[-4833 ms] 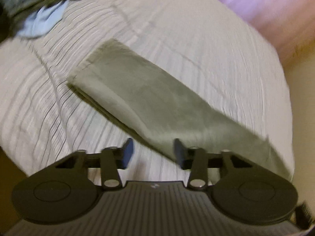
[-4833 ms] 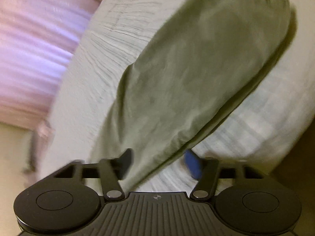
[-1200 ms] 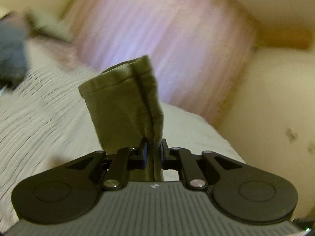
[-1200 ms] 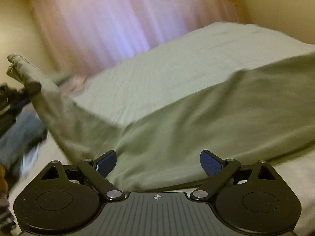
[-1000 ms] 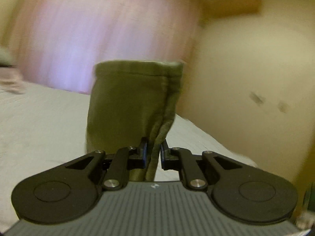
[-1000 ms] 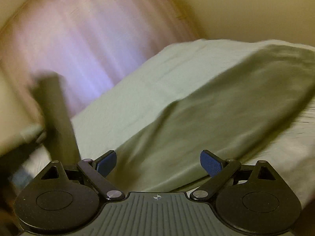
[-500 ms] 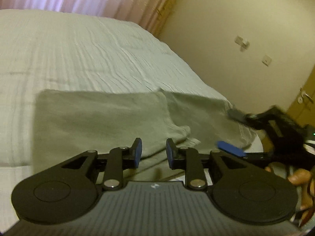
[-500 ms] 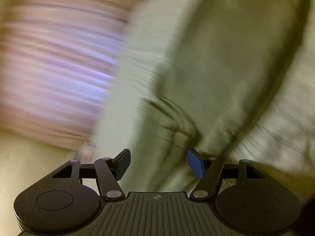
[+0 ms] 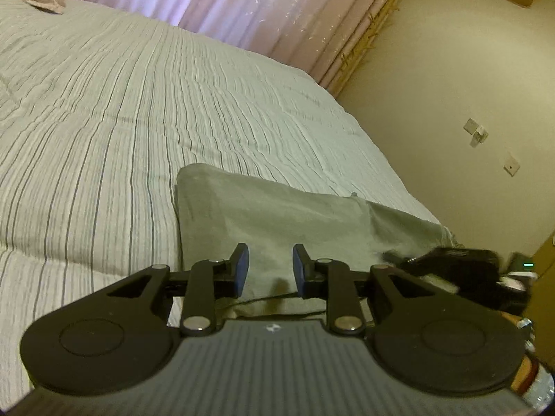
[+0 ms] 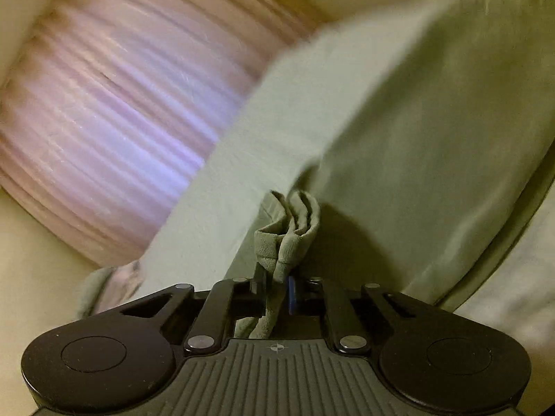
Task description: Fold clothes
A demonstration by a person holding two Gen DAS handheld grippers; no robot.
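The olive-green garment (image 9: 277,222) lies flat on the striped bedspread (image 9: 104,111), right ahead of the left gripper (image 9: 267,266) and just beneath its tips; those jaws stand a little apart, blue pads facing each other, and nothing is pinched between them, only cloth showing through the gap; a thin dark cord runs across the fabric under the fingers. Over on the right, the right gripper (image 10: 275,289) has just been closing and now sits clamped on a bunched corner of the garment (image 10: 433,145); the cloth squeezes up between the pads in a little crumpled knot of folds, hem stitching showing, and a tail of it hangs back toward the gripper body; from that knot the rest of the piece fans out away from the gripper, broad and smooth, across the bed. In the left view the same gripper (image 9: 451,270) shows as a dark blur at the garment's far right end, by the bed's edge. The garment reads as a long doubled rectangle with a visible step where one layer ends over another; soft, brushed, dull green; a pink curtain (image 9: 242,3) hangs behind the bed.
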